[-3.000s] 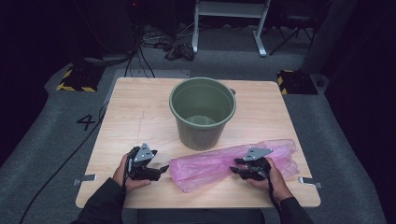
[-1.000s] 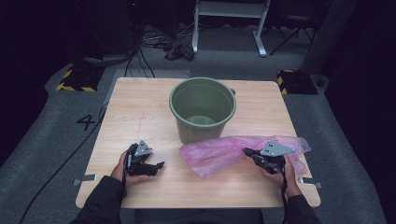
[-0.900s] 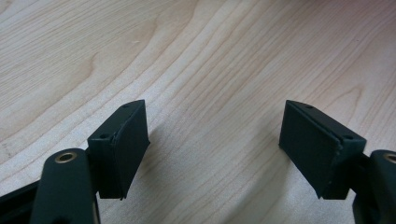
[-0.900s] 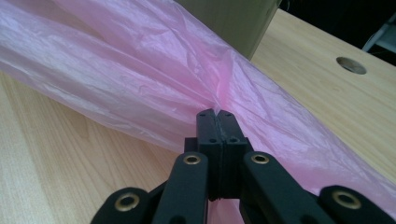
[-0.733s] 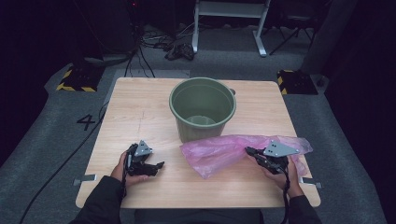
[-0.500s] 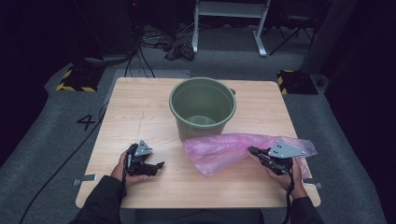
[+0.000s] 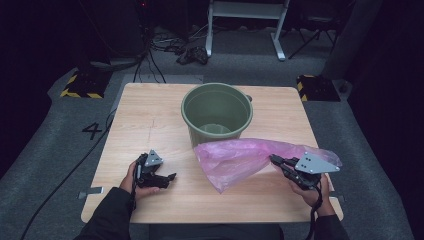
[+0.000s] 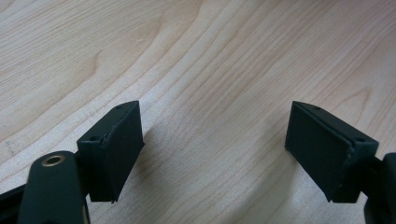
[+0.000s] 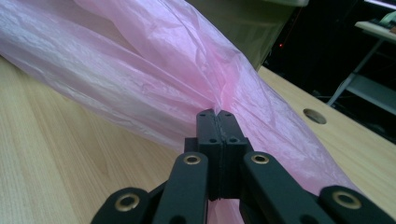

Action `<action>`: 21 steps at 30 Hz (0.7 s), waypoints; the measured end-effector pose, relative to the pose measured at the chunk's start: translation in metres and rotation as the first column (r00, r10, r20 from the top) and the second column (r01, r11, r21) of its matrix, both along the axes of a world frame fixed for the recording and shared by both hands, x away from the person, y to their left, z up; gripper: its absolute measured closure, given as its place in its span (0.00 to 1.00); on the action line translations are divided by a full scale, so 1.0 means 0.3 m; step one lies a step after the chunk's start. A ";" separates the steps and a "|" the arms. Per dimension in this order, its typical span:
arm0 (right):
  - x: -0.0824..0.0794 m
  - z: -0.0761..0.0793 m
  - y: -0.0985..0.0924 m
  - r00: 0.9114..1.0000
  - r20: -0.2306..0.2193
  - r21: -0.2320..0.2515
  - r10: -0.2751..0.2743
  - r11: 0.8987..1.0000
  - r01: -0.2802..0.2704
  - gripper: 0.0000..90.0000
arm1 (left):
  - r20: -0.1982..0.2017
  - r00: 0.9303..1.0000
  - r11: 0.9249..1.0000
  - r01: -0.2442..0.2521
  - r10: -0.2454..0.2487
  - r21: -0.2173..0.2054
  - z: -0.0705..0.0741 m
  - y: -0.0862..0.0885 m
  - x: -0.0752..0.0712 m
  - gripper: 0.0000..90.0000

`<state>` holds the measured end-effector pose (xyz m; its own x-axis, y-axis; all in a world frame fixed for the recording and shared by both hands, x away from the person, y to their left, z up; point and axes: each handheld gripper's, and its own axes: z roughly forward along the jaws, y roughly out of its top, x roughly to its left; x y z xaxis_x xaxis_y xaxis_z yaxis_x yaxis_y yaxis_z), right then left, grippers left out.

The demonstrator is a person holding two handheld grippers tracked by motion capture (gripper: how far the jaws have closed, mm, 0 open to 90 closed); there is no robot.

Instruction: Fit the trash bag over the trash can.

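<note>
A thin pink plastic bag (image 7: 240,157) lies crumpled across the wooden table (image 7: 150,115), just in front of a green bucket (image 7: 216,112). My right gripper (image 7: 274,160) is shut on the bag's right part and holds that end a little off the table. In the right gripper view the closed jaws (image 9: 217,114) pinch a gathered fold of the bag (image 9: 140,70), with the bucket (image 9: 243,23) behind it. My left gripper (image 7: 170,177) rests at the front left, apart from the bag. Its jaws (image 8: 215,154) stand open over bare wood and have just been opening a bit wider, nothing between them.
The upright bucket stands mid-table. A round cable hole (image 9: 314,115) is in the tabletop at the far right. On the floor behind are cables (image 7: 195,52), a white frame's legs (image 7: 277,30) and yellow-black striped blocks (image 7: 80,86).
My right gripper has risen and moved right with the bag, dragging the bag's left end away from the left gripper. The left hand has stayed put.
</note>
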<state>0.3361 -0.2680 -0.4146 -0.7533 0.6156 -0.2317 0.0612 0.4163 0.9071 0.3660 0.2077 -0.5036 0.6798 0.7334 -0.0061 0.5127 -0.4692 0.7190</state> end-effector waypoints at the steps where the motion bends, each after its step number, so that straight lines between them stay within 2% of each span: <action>1: -0.005 0.008 -0.003 1.000 0.006 0.005 -0.004 1.000 0.004 1.00 | 0.000 1.000 1.000 -0.001 0.001 0.001 0.000 0.000 0.000 0.21; 10: -0.027 0.072 -0.030 0.998 0.053 0.030 -0.042 0.999 0.041 1.00 | -0.001 1.000 1.000 0.002 -0.002 -0.001 0.000 0.001 0.002 0.21; 13: -0.024 0.095 -0.030 0.996 0.071 0.030 -0.047 0.999 0.045 1.00 | -0.005 1.000 1.000 0.002 -0.002 0.015 0.003 0.003 0.005 0.18; 15: -0.020 0.110 -0.029 0.995 0.081 0.027 -0.052 0.998 0.050 1.00 | -0.024 1.000 1.000 0.008 -0.007 0.026 0.007 0.008 0.010 0.17; 21: -0.007 0.157 -0.031 0.992 0.111 0.026 -0.066 0.998 0.063 1.00 | -0.027 1.000 0.999 0.015 -0.014 0.040 0.016 0.035 0.015 0.19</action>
<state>0.3339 -0.2774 -0.3675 -0.6822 0.6679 -0.2977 -0.0146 0.3946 0.9187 0.3705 0.2183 -0.4988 0.6903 0.7235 0.0048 0.5245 -0.5049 0.6855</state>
